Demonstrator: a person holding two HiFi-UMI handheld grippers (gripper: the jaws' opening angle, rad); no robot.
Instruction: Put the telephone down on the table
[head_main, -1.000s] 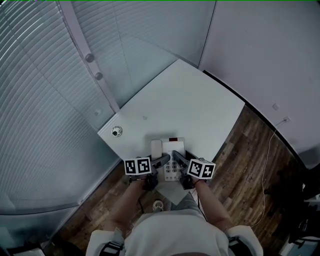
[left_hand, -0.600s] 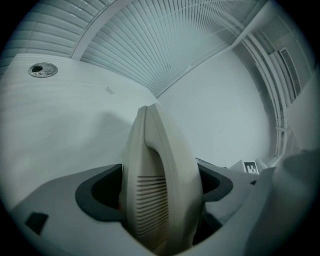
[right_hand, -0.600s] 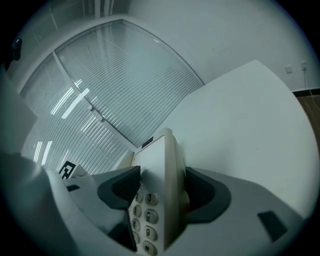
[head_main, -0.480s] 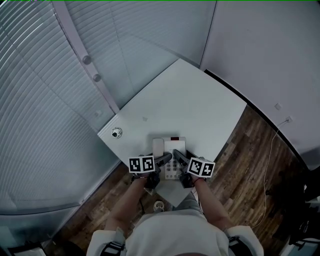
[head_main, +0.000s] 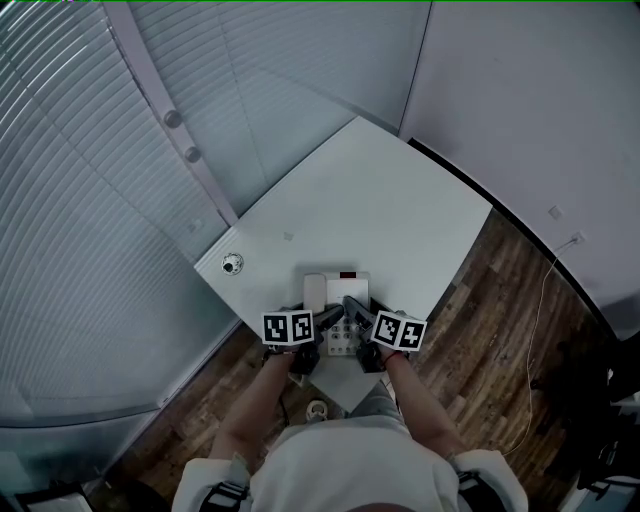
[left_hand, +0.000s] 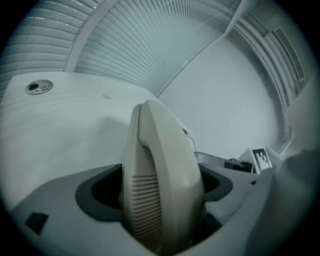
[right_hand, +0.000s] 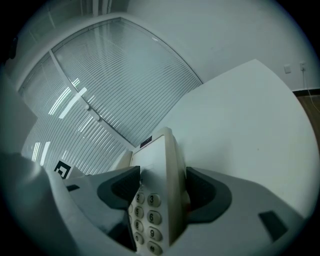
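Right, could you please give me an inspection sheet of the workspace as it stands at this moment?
Surface: white table, mostly bare.
Job's things: beige telephone near the table's front edge, handset on its left side; whether it rests on the table cannot be told.
Clutter: round grommet at the table's left corner.
Grippers: left gripper shut on the handset; right gripper shut on the telephone's keypad side.
Cables: thin cable on the floor, running up towards a wall socket.
Surroundings: window blinds, plain wall, wood floor.
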